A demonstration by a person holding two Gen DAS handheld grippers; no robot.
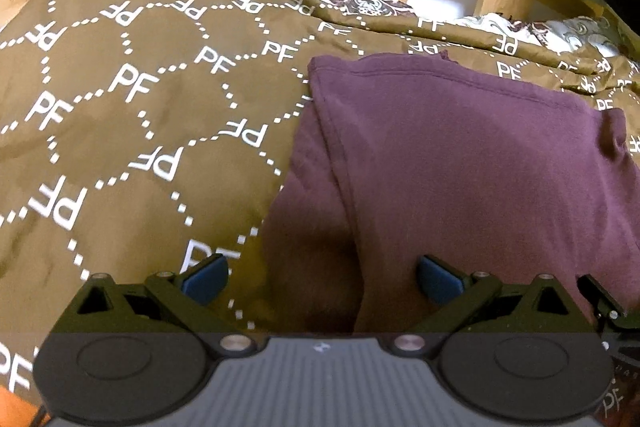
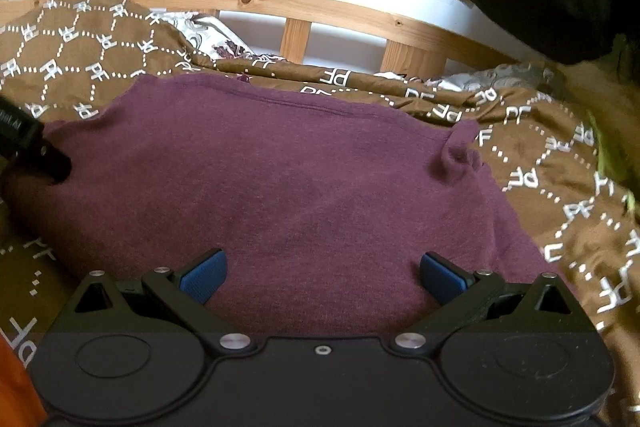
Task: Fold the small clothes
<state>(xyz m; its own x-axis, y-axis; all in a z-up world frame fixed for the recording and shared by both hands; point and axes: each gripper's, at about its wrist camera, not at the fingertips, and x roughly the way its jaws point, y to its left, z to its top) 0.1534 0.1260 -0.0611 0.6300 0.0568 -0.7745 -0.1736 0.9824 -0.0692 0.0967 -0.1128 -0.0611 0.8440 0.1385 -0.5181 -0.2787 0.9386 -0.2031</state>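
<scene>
A maroon garment (image 1: 460, 163) lies folded on a brown bedspread (image 1: 132, 115) printed with white "PF" letters, in front of a wooden bed rail (image 2: 328, 7). The left gripper (image 1: 322, 279) hangs over the garment's left edge with its jaws spread wide and nothing between its blue pads (image 1: 206, 281). The right gripper (image 2: 322, 277) hangs over the garment's near middle, jaws likewise spread and empty, and the left gripper's black tip shows at that view's left edge, resting on or just above the cloth.
</scene>
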